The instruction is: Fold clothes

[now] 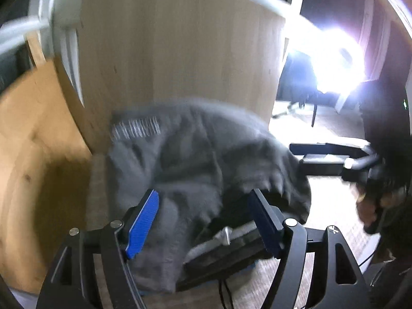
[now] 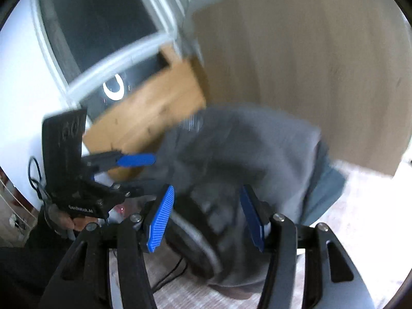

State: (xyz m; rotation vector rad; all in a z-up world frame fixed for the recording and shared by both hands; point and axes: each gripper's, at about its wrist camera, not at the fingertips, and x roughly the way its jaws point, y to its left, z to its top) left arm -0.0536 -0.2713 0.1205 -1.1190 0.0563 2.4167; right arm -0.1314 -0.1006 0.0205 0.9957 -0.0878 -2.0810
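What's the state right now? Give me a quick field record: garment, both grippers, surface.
garment: grey garment, crumpled in a heap, unfolded
left gripper: open, over the heap's near edge, holding nothing
right gripper: open, over the heap, holding nothing
surface: light wooden table
image quality: both views motion-blurred

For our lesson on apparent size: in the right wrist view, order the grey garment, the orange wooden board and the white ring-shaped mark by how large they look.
1. grey garment
2. orange wooden board
3. white ring-shaped mark

The garment lies nearest the camera, which enlarges it.
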